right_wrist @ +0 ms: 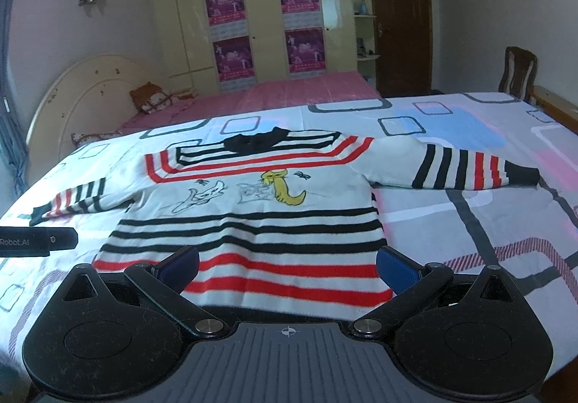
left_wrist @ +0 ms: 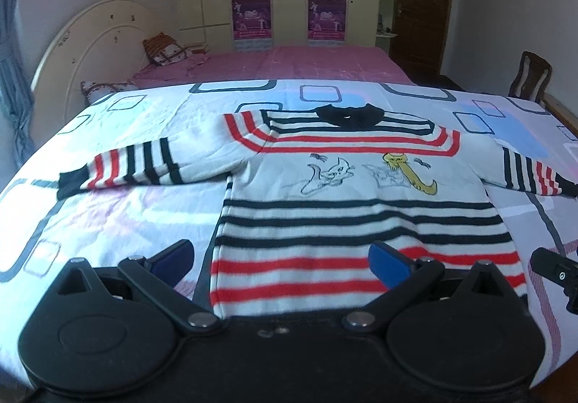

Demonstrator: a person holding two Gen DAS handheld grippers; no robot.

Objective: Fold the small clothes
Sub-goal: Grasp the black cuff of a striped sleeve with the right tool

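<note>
A striped sweater [left_wrist: 361,182] with cartoon cats lies flat, front up, sleeves spread left and right, on a bed's patterned sheet [left_wrist: 119,222]. The left gripper [left_wrist: 281,260] hangs over its near-left hem, fingers wide apart, holding nothing. The right gripper [right_wrist: 287,267], equally wide and empty, hangs over the near hem.

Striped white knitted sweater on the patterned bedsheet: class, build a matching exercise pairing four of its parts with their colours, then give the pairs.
Parts:
1. Collar
2. Right-hand cat drawing
3. Two lowest hem stripes
4. Gripper fingers

Colours:
A. yellow
B. blue
C. black
D. red

Pairs: 1-C, 2-A, 3-D, 4-B. All parts belong to the striped white knitted sweater, except the fingers.
</note>
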